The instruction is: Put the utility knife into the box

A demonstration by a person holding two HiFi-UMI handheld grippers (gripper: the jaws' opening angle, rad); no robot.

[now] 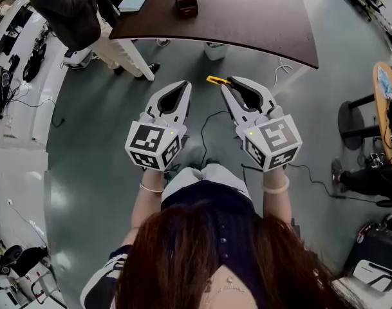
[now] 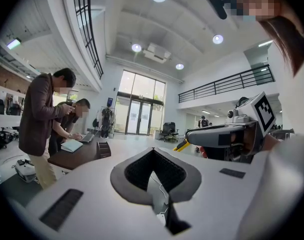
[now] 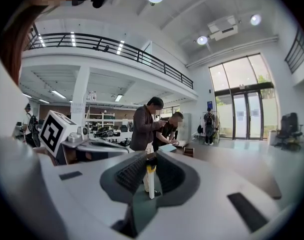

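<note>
While both grippers are held side by side above the grey floor (image 1: 105, 172), the utility knife (image 1: 214, 80) is clamped between the jaws of the right gripper (image 1: 229, 82). Its yellow end is seen sticking out to the left of that gripper's tips, towards the left gripper (image 1: 181, 84). In the right gripper view the knife (image 3: 151, 181) is shown as a thin pale strip with a yellow and black top, standing upright in the dark padded opening of the right gripper (image 3: 151, 156). The jaws of the left gripper (image 2: 152, 151) are brought together at their tips, and nothing is held between them; only floor is seen through the padded opening. From the left gripper view, the knife's yellow end (image 2: 181, 145) is seen poking out ahead of the right gripper, off to the right.

Ahead of both grippers, a dark brown table (image 1: 247, 18) is seen, and the box (image 1: 185, 0), small, dark and open-topped, is set on it, well apart from the knife. The box (image 2: 103, 149) lies ahead and to the left of the left gripper. Further left of the box, a person in a dark jacket (image 1: 67, 11) is seen standing at the table's edge.
</note>
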